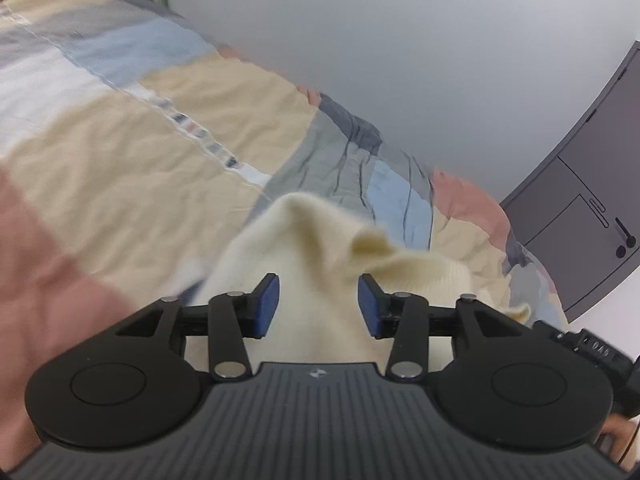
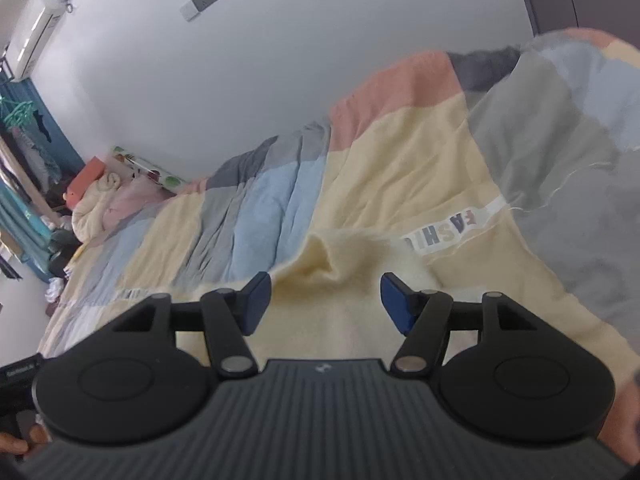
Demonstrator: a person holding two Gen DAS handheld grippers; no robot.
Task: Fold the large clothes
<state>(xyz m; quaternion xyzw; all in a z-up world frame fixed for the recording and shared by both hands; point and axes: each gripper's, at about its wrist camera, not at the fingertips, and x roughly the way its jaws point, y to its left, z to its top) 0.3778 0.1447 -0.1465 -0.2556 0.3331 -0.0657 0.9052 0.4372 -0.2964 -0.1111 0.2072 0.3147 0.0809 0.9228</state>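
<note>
A cream knitted garment (image 1: 320,248) lies bunched on the patchwork quilt of a bed. In the left wrist view my left gripper (image 1: 319,304) is open, its blue pads on either side of a raised fold of the cream fabric, not closed on it. In the right wrist view the same cream garment (image 2: 336,304) spreads under my right gripper (image 2: 326,304), which is open with a wide gap between the blue pads, just short of a small pucker in the cloth.
The quilt (image 1: 120,152) has pink, beige, blue and grey blocks and a white "FASHION" strip (image 2: 448,232). A white wall runs along the bed's far side. A grey wardrobe (image 1: 592,184) stands at the foot. Pillows (image 2: 104,204) lie at the head.
</note>
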